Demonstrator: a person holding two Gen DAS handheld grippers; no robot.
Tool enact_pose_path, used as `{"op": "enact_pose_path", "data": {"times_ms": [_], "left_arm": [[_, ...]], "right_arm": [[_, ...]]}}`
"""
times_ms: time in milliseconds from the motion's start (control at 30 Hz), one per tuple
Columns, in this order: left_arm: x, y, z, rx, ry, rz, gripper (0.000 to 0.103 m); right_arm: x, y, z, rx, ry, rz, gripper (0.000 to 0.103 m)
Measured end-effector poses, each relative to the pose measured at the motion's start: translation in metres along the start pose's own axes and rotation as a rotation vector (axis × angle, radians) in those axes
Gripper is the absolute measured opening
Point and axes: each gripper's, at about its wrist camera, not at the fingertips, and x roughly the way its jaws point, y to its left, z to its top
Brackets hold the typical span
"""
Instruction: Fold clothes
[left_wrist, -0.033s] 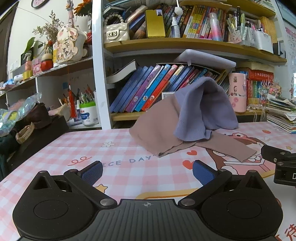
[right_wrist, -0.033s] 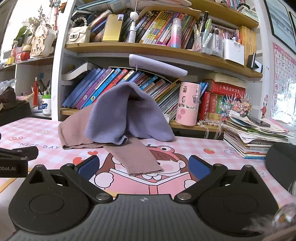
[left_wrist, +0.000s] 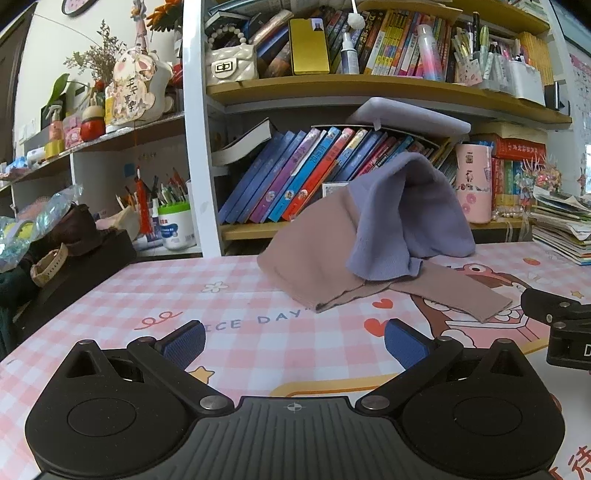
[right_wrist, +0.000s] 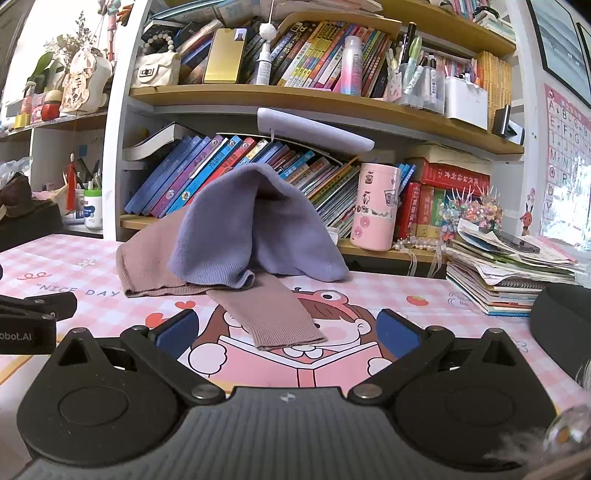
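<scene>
Left gripper (left_wrist: 294, 345) and right gripper (right_wrist: 286, 332): both gaping wide, holding nothing. Purple garment (right_wrist: 243, 225) is lying over mauve garment (right_wrist: 273, 314), far-centre on pink mat (left_wrist: 236, 295). Only the right view is showing paper stack (right_wrist: 509, 273); near mat is lying open.

Seen from the left wrist, the left gripper (left_wrist: 293, 345) rests low over a pink checked tablecloth (left_wrist: 236, 295), its blue-padded fingers (left_wrist: 184, 341) spread wide with nothing between them. At one o'clock, well beyond the fingertips, a mauve-brown garment (left_wrist: 314, 258) lies heaped on the cloth, a lavender garment (left_wrist: 410, 218) draped over it and peaking against a crowded bookshelf (left_wrist: 332, 90). A brown sleeve (left_wrist: 465, 291) trails toward three o'clock, where a black device (left_wrist: 561, 325), possibly the other gripper, enters the edge. A pink tumbler (left_wrist: 473, 182) stands on the lower shelf.
</scene>
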Motion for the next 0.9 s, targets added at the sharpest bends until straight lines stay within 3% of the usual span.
{"op": "enact_pose_path", "data": {"times_ms": [300, 900], "left_arm": [[-0.005, -0.0045, -0.0016, 0.044, -0.031, -0.009, 0.103], [-0.0027, -0.0039, -0.0002, 0.031, -0.008, -0.015, 0.103]], "right_arm": [[0.0018, -0.0009, -0.0015, -0.002, 0.0, -0.005, 0.103], [0.0007, -0.0005, 0.0002, -0.002, 0.0, -0.012, 0.103]]}}
